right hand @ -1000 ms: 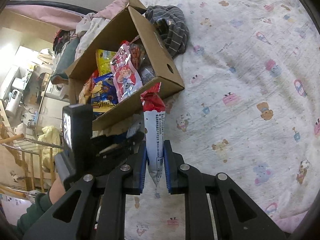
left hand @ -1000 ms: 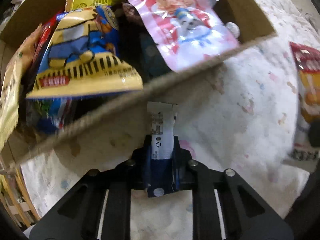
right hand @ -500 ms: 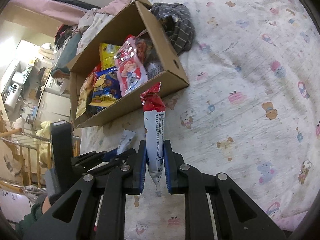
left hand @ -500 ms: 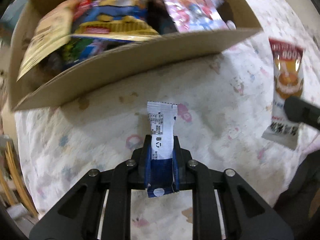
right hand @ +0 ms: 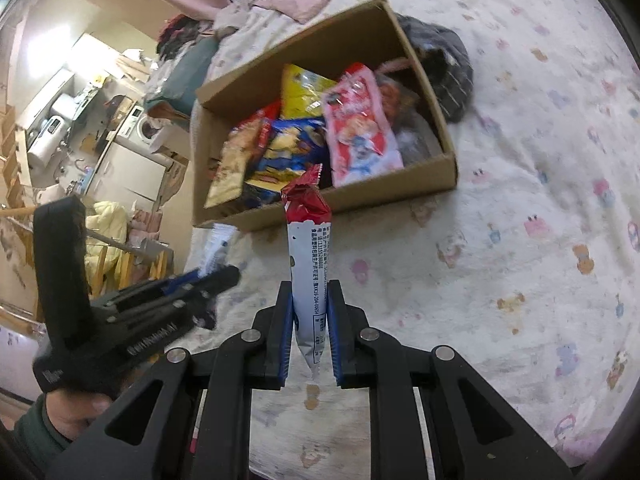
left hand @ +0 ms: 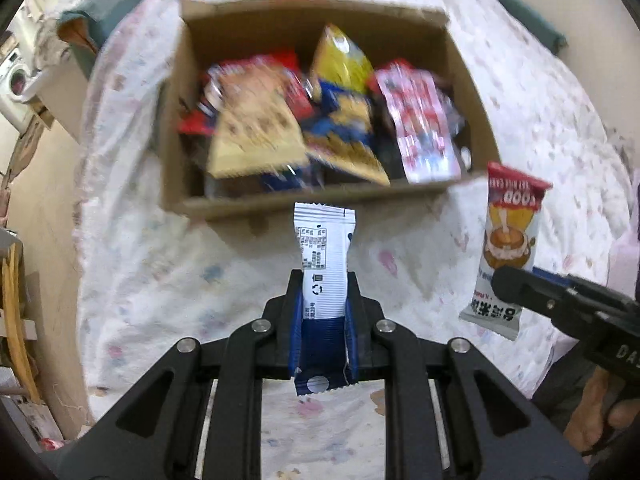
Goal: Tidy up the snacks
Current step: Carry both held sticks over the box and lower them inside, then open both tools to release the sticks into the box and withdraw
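My left gripper (left hand: 322, 280) is shut on a slim white and blue sachet (left hand: 323, 264), held upright above the patterned bedsheet. My right gripper (right hand: 308, 292) is shut on a longer white packet with a red top (right hand: 307, 256). That packet (left hand: 506, 248) also hangs at the right of the left wrist view, pinched by the right gripper (left hand: 508, 286). An open cardboard box (left hand: 320, 196) full of several snack bags lies just beyond both grippers. The left gripper (right hand: 228, 274) shows at the left of the right wrist view with its sachet (right hand: 216, 246) sticking out.
A dark striped garment (right hand: 452, 76) lies behind the box. The bed's left edge (left hand: 86, 240) drops to the floor, with a wooden rack (right hand: 120, 264) and kitchen appliances (right hand: 140, 128) beyond. A hand (right hand: 72, 412) holds the left gripper's handle.
The left gripper has risen and drawn back from the box, so the whole box now shows from above. The right gripper lifted slightly and rolled. Both grips are unchanged.
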A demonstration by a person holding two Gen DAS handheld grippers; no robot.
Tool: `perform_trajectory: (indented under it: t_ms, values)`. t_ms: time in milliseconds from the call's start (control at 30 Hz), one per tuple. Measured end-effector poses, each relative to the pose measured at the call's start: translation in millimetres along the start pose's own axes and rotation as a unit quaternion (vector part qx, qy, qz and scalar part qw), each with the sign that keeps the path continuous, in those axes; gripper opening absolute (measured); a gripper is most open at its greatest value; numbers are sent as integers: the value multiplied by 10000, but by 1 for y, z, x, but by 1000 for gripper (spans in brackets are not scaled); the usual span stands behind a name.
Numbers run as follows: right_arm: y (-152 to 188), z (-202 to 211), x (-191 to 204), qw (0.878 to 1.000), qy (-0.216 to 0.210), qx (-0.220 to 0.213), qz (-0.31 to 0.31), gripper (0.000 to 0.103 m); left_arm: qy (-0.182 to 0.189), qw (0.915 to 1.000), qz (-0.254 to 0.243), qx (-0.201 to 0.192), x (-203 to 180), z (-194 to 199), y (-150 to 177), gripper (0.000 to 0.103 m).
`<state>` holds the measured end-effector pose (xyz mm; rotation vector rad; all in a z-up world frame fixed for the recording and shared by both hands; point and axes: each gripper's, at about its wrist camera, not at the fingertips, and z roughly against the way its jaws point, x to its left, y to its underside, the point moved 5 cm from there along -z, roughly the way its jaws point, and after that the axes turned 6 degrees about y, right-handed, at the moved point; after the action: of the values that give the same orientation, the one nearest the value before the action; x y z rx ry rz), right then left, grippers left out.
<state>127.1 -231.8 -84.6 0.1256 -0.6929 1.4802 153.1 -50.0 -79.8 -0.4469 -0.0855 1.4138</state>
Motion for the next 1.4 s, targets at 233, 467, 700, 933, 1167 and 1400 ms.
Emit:
perform_trajectory:
  t_ms: [233,467,700,933,1167,1400]
  values:
    - [-43,21,6,9993,5,-367,65,17,124,9975,305,-620,24,32,-50,15]
    - [-97,29,8,9976,175,-636,204,17,225,9957,473,-770,19,18,-100,15]
    - [-136,4,2,9965,388,-628,384,17,43,9960,351,-821,6,-4,-132,15]
    - [-137,-28,-22,9967,587,-466,307,17,-220,9966,197,-772,-5,-36,-152,15]
    - [-145,-36,-23,9976,521,-399,208,17,-350,9972,102,-656,-10,-55,-159,15]
    - [-144,-43,-20,9983,440,-279,252,17,-215,9982,84,-556,-13,-63,-158,16]
